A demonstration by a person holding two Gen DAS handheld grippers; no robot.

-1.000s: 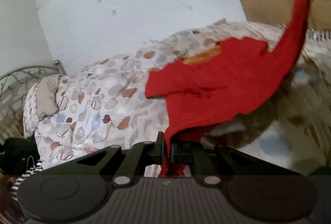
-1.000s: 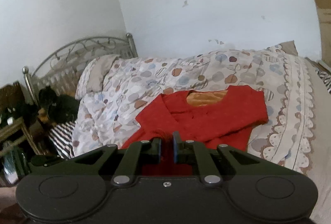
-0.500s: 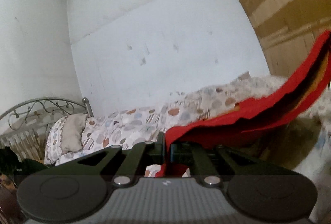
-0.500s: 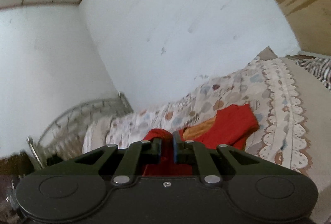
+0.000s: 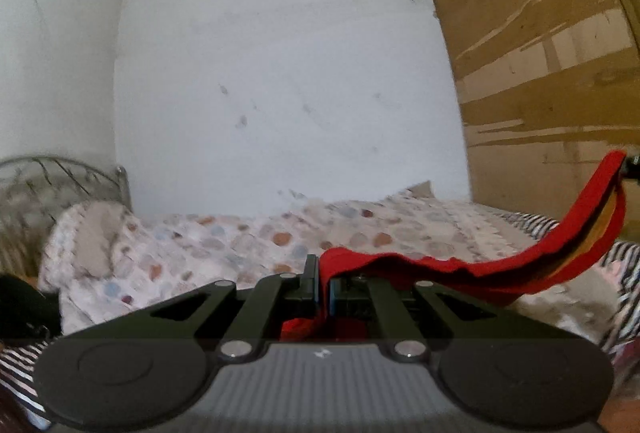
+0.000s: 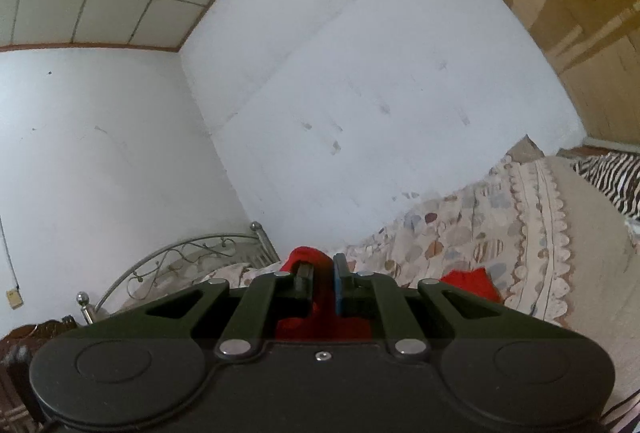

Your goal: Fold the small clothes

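Note:
A small red garment (image 5: 500,269) with an orange lining hangs in the air above the bed. My left gripper (image 5: 323,279) is shut on one edge of it. From there the cloth stretches right and upward to a raised corner at the right edge of the left wrist view. My right gripper (image 6: 322,283) is shut on another part of the red garment (image 6: 306,257), which bunches over its fingertips. A red fold (image 6: 472,283) shows below to the right. Most of the garment is hidden under the right gripper.
A bed with a spotted quilt (image 5: 248,241) lies below both grippers. A grey pillow (image 5: 94,241) and a metal headboard (image 6: 188,253) are at the left. A zebra-striped blanket (image 6: 612,181) lies at the right. White walls stand behind, a brown wooden panel (image 5: 540,73) to the right.
Both grippers have lifted and tilted upward with the garment. It was lying spread on the quilt; now it hangs stretched between them above the bed.

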